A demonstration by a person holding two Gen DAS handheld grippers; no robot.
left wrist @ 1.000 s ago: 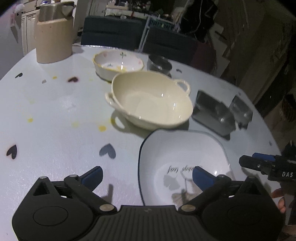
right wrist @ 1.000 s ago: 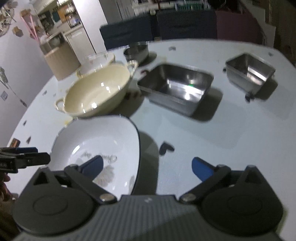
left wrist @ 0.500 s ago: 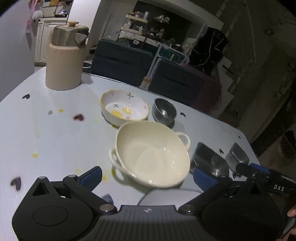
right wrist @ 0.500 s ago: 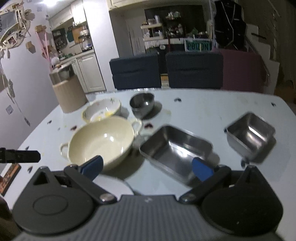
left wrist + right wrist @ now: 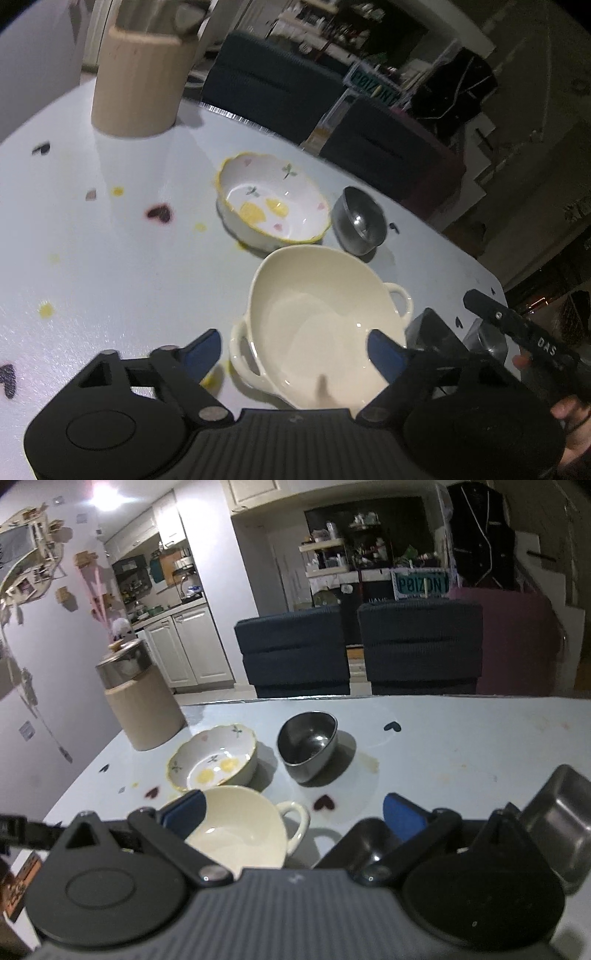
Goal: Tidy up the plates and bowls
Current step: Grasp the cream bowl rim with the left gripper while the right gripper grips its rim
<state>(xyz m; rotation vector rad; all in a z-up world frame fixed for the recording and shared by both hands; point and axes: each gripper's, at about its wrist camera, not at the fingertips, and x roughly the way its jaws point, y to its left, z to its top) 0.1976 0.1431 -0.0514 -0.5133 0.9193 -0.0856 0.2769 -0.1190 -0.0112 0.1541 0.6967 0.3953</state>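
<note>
A cream bowl [image 5: 314,325] with two small handles sits on the pale table [image 5: 110,258]. My left gripper [image 5: 293,352] hangs over its near side. Its jaws are closing, with the bowl's rim below and between the blue fingertips [image 5: 203,350], and no pad presses on it. Behind it stand a flowered bowl with a yellow rim [image 5: 273,206] and a small steel bowl [image 5: 358,221]. My right gripper [image 5: 293,814] is open and holds nothing. The cream bowl [image 5: 236,830] shows behind its left finger, with the flowered bowl [image 5: 214,757] and steel bowl [image 5: 308,738] farther back.
Two steel trays lie to the right, a larger one [image 5: 362,845] and a smaller one [image 5: 557,812]. A beige canister [image 5: 144,709] stands at the back left. Dark blue chairs [image 5: 295,653] line the far table edge. A hand [image 5: 569,410] shows at the right.
Both views have lifted and swung away from the white square plate, which is gone from sight. The cream bowl now lies under both grippers. The left jaws stand narrower than before.
</note>
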